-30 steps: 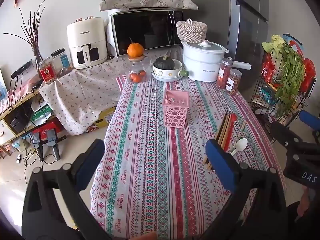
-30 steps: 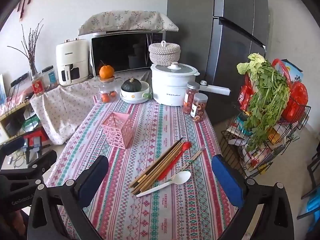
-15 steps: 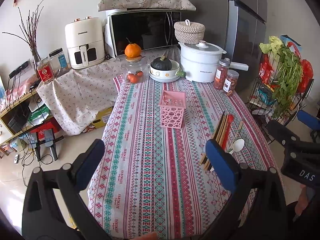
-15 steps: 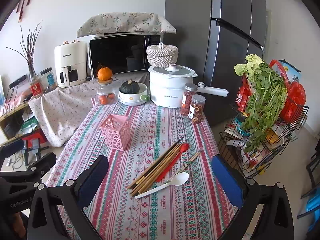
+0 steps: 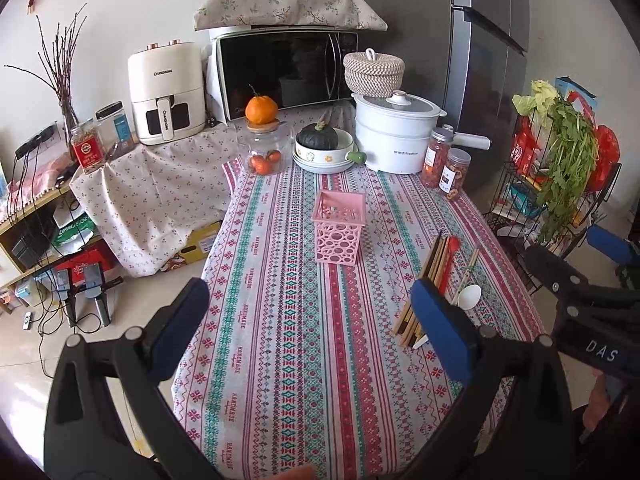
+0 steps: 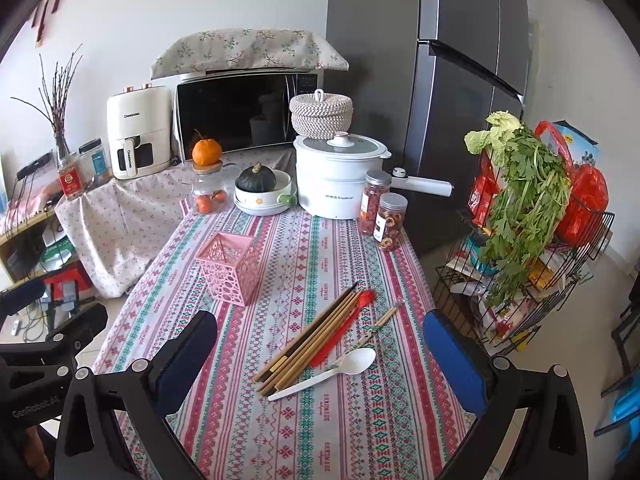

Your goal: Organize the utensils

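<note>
Both grippers, left gripper (image 5: 308, 316) and right gripper (image 6: 320, 348), hover with fingers spread, holding nothing. Chopsticks (image 6: 316, 336) and white spoon (image 6: 332, 368) lie centre-frame on table (image 6: 360, 432), pink holder (image 6: 230, 266) upper left.

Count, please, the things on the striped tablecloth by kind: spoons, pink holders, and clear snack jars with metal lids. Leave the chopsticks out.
Spoons: 2, a red plastic spoon and a white plastic spoon.
Holders: 1, a pink perforated square holder.
Snack jars: 2, a taller clear jar of red snacks and a shorter clear jar of ring snacks.
Total: 5.
</note>
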